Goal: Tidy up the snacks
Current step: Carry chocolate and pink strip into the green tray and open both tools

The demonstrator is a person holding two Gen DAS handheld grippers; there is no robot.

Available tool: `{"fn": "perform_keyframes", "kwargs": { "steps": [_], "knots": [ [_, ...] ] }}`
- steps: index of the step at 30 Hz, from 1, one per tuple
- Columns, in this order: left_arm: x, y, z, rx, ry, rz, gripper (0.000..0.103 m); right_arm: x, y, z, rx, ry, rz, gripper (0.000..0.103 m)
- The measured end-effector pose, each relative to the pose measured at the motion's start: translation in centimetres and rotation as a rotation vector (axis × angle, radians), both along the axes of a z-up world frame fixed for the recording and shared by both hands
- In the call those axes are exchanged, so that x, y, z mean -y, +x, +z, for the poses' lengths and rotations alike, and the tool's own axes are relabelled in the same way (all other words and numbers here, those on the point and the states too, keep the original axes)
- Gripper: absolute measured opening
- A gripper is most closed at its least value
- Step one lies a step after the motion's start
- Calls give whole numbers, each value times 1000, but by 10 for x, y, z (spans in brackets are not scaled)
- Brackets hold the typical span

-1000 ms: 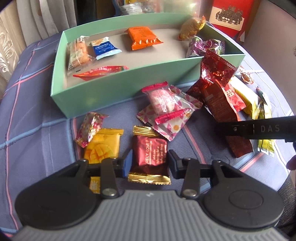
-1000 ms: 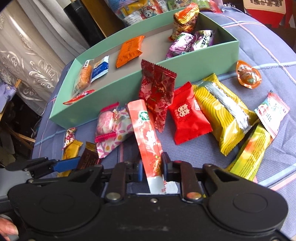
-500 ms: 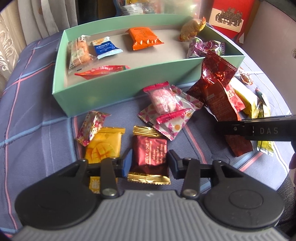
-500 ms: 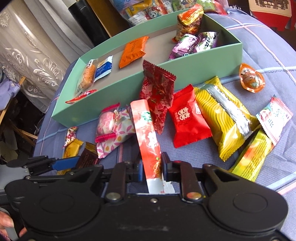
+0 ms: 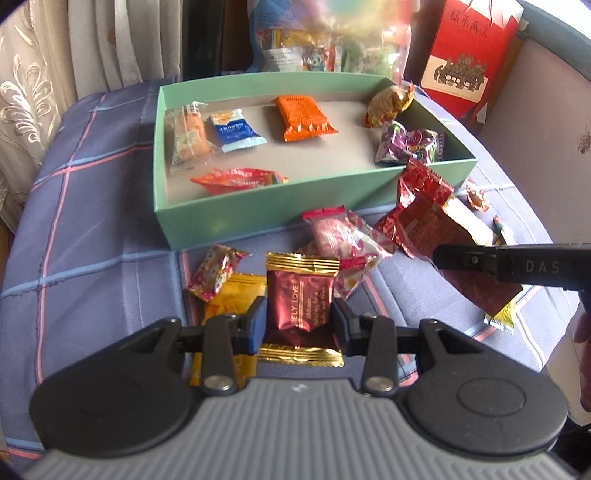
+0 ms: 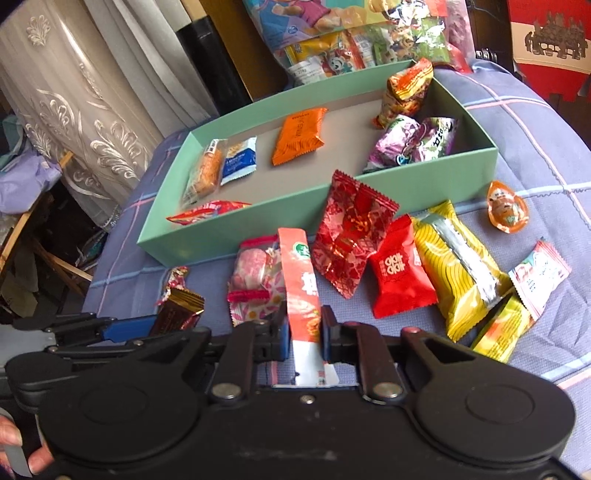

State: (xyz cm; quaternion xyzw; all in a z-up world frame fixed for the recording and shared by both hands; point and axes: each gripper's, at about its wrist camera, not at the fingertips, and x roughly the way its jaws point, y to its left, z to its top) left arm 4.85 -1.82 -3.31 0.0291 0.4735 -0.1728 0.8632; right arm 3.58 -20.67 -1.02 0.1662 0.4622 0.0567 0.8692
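My left gripper (image 5: 298,320) is shut on a maroon and gold chocolate packet (image 5: 301,302) and holds it lifted off the cloth. My right gripper (image 6: 304,334) is shut on a long orange-red stick packet (image 6: 301,291), which stands up between the fingers. The mint green box (image 5: 258,212) lies ahead with several snacks inside; it also shows in the right wrist view (image 6: 436,177). The left gripper (image 6: 122,326) shows at the left of the right wrist view, and the right gripper's finger (image 5: 509,266) crosses the right of the left wrist view.
Loose snacks lie on the blue plaid cloth (image 5: 92,229): a yellow mango packet (image 5: 232,295), pink packets (image 6: 255,273), a red patterned packet (image 6: 351,229), a red square one (image 6: 397,269), yellow packets (image 6: 458,269). A bag of sweets (image 6: 354,33) and a red box (image 5: 469,48) stand behind.
Both grippers have risen and tilted up with their packets, so the box and the room behind it show more. The maroon packet has come up off the cloth.
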Motion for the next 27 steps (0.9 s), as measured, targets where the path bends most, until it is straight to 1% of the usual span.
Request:
{"fn": "perform_keyframes", "kwargs": {
  "steps": [6,12,16,19,22,27],
  "knots": [
    [2,14,25,48,-27,13,37,14,6,25,58,38,-24,15],
    [11,54,44,91,-21,30,37,34,33,44,102,33,-55,15],
    [20,94,54,109,-26,41,37,50,63,53,126,22,-82,15],
    [28,123,55,117,-18,51,37,61,92,56,133,17,-96,15],
    [36,153,53,118,-13,61,37,70,122,57,135,4,-100,15],
    [46,199,41,100,1,75,37,76,176,46,131,-18,-102,15]
  ]
}}
